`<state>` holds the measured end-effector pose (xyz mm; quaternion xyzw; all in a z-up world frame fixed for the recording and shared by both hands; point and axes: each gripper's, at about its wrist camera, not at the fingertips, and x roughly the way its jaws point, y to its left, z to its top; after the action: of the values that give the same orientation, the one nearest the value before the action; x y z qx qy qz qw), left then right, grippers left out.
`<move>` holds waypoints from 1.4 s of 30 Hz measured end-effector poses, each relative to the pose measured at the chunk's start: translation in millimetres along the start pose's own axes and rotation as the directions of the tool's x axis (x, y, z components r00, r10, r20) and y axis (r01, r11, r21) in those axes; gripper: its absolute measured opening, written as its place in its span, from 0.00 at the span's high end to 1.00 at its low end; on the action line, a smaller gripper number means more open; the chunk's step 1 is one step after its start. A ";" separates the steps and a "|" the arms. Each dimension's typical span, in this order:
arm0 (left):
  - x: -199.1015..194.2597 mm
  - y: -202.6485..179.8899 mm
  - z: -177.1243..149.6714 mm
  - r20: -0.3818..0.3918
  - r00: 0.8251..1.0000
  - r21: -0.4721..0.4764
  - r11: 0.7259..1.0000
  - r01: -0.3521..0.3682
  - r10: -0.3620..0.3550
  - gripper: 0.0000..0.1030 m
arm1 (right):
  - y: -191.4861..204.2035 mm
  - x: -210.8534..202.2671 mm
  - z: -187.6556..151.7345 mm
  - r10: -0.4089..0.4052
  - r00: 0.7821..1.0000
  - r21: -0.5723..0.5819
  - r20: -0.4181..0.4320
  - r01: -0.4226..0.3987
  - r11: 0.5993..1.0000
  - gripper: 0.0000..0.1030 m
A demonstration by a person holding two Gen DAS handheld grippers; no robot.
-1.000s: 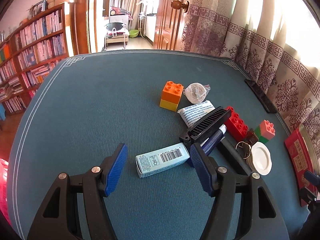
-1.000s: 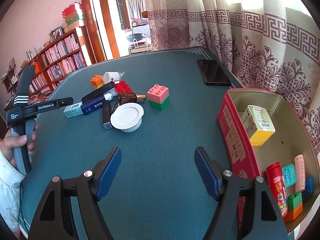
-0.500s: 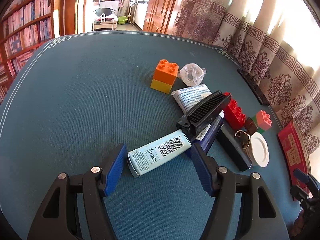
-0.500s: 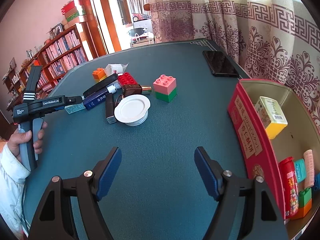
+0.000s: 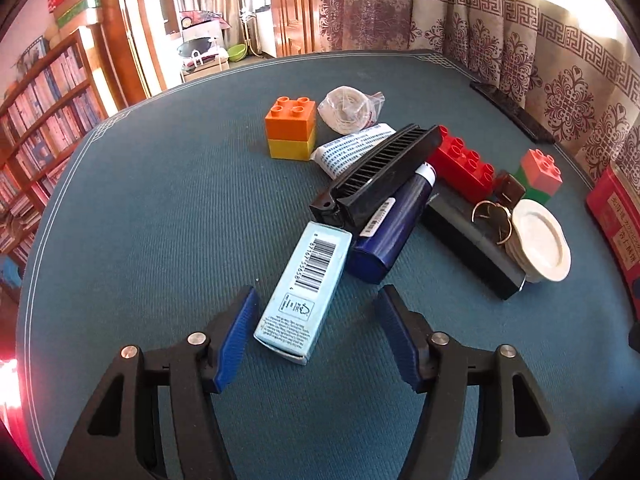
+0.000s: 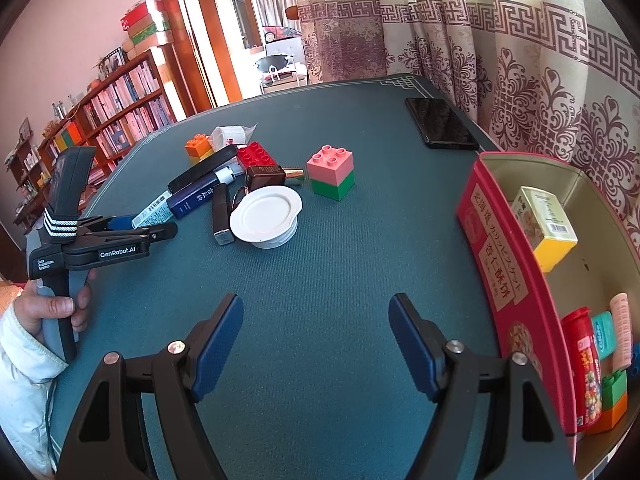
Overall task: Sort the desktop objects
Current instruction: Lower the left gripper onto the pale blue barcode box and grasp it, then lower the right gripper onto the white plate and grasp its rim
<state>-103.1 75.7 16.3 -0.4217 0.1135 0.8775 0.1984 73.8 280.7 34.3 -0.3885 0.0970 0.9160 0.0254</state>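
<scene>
Left wrist view: the left gripper point(image 5: 316, 322) has come down and forward onto the light-blue carton point(image 5: 304, 292), which a second ago lay crosswise ahead of the fingers and now runs lengthwise into the gap, its near end between the blue pads. The jaws are closing, narrower than a moment ago, but neither pad presses the carton yet: the left pad is just beside its near corner and the right pad stands apart from it. The carton lies flat on the teal table mat point(image 5: 160, 208), its far end touching the dark-blue tube point(image 5: 390, 236) and close under the black comb point(image 5: 376, 176). Farther off sit the orange-and-yellow brick point(image 5: 291, 132), the red brick point(image 5: 464, 164), the white lid point(image 5: 540, 246) and the pink-and-green brick point(image 5: 540, 172). In my judgement the pick of the carton is under way and the grasp is not yet made; closing could nudge the tube.

Right wrist view: the right gripper point(image 6: 316, 340) has not shifted. Its jaws are spread wide with nothing between them, hovering over bare mat. To the right the red tin point(image 6: 492, 240) already holds a yellow box, a red tube and bricks, so it is probably where the carton goes. At the left a hand point(image 6: 52, 308) holds the left gripper's handle, its fingers low at the carton point(image 6: 154, 212).
</scene>
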 end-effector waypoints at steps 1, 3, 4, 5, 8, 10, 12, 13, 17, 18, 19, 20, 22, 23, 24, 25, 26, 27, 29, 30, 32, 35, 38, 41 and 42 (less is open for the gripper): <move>0.1 0.2 1.1 0.004 1.000 -0.007 1.000 0.001 -0.001 0.53 | 1.2 0.3 0.0 0.002 1.000 -0.002 -0.004 -0.002 1.000 0.24; -1.1 -0.7 1.6 0.012 1.000 -0.018 1.000 -0.007 0.007 0.72 | 4.4 1.1 1.0 0.004 1.000 -0.009 -0.012 -0.004 1.000 0.24; -0.3 -1.2 0.4 0.014 1.000 -0.022 1.000 -0.007 0.007 0.75 | 6.2 1.5 2.0 0.004 1.000 -0.015 -0.016 -0.004 1.000 0.24; -1.6 -1.3 -1.1 0.016 1.000 -0.027 1.000 -0.004 0.005 0.75 | 8.1 2.4 3.2 0.004 1.000 -0.022 -0.020 -0.005 1.000 0.24; -6.1 1.6 -5.2 0.020 1.000 -0.055 0.998 -0.014 0.015 0.75 | 13.3 6.9 9.7 -0.002 0.999 -0.042 -0.043 0.000 0.999 0.24; -11.5 3.7 -8.1 0.031 0.999 -0.081 0.997 -0.019 0.021 0.75 | 15.8 11.2 14.5 -0.006 0.999 -0.048 -0.051 0.003 0.999 0.24; -22.0 8.6 -12.8 0.045 0.999 -0.113 0.993 -0.018 0.024 0.75 | 18.6 16.6 19.4 -0.017 0.998 -0.058 -0.056 0.013 0.998 0.24; -27.1 9.7 -14.1 0.055 0.998 -0.128 0.992 -0.015 0.022 0.75 | 20.0 19.9 21.8 -0.022 0.998 -0.064 -0.059 0.018 0.998 0.24; -39.6 13.5 -17.4 0.079 0.997 -0.164 0.986 -0.003 0.016 0.75 | 22.4 38.0 31.2 -0.015 0.995 -0.057 -0.099 0.009 0.998 0.24; -41.1 13.7 -18.5 0.081 0.997 -0.168 0.986 0.001 0.012 0.75 | 23.1 43.0 33.3 -0.011 0.994 -0.054 -0.111 0.005 0.999 0.24; -42.1 13.5 -19.8 0.081 0.997 -0.169 0.986 0.006 0.008 0.75 | 23.8 47.8 35.1 -0.011 0.993 -0.051 -0.121 0.005 0.999 0.24; -42.3 12.8 -20.7 0.079 0.997 -0.167 0.986 0.009 0.004 0.75 | 25.0 52.6 37.0 -0.013 0.992 -0.052 -0.129 0.007 0.999 0.24; -40.7 8.5 -20.1 0.075 0.997 -0.158 0.987 0.015 -0.003 0.75 | 27.8 62.0 41.1 -0.025 0.990 -0.061 -0.140 0.016 0.998 0.24; -40.3 7.5 -20.2 0.073 0.997 -0.154 0.988 0.016 -0.004 0.75 | 29.5 66.3 43.1 -0.034 0.989 -0.069 -0.141 0.025 0.997 0.24; -39.1 5.5 -19.5 0.073 0.997 -0.152 0.988 0.017 -0.006 0.75 | 30.6 70.7 45.1 -0.044 0.989 -0.078 -0.140 0.034 0.996 0.24; -38.5 4.6 -18.9 0.073 0.997 -0.152 0.988 0.020 -0.009 0.75 | 31.7 74.9 47.0 -0.057 0.989 -0.087 -0.138 0.045 0.995 0.24; -38.9 4.9 -19.0 0.074 0.997 -0.153 0.988 0.024 -0.013 0.75 | 32.4 79.1 48.7 -0.069 0.989 -0.094 -0.134 0.057 0.994 0.24; -39.1 5.1 -17.5 0.076 0.997 -0.156 0.987 0.028 -0.016 0.75 | 33.3 83.1 50.3 -0.076 0.989 -0.102 -0.130 0.063 0.993 0.24; -40.1 6.5 -18.6 0.076 0.997 -0.160 0.987 0.032 -0.020 0.75 | 34.7 91.3 53.8 -0.091 0.988 -0.114 -0.127 0.076 0.990 0.24; -40.0 7.1 -19.0 0.075 0.997 -0.163 0.986 0.033 -0.021 0.75 | 35.8 95.1 55.3 -0.093 0.988 -0.118 -0.127 0.079 0.990 0.24; -39.1 8.1 -19.6 0.071 0.997 -0.169 0.985 0.034 -0.023 0.75 | 37.4 100.8 57.1 -0.088 0.988 -0.121 -0.130 0.073 0.990 0.24; -37.8 8.2 -20.4 0.066 0.998 -0.172 0.985 0.037 -0.026 0.75 | 39.5 105.3 60.6 -0.090 0.989 -0.126 -0.119 0.075 0.989 0.23; -37.6 6.1 -20.6 0.067 0.997 -0.165 0.986 0.040 -0.029 0.75 | 40.4 110.2 66.7 -0.084 0.990 -0.116 -0.115 0.071 0.991 0.23; -37.3 4.3 -20.9 0.065 0.997 -0.156 0.987 0.042 -0.032 0.75 | 43.3 115.0 70.0 -0.093 0.990 -0.122 -0.102 0.081 0.989 0.22; -36.8 4.1 -21.1 0.064 0.997 -0.155 0.987 0.043 -0.033 0.75 | 43.9 115.9 70.4 -0.097 0.991 -0.125 -0.097 0.084 0.989 0.22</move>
<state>-69.4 55.0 32.3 -0.4110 0.0303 0.8922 0.1848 -62.1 248.2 6.1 -0.4400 0.0248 0.8968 0.0384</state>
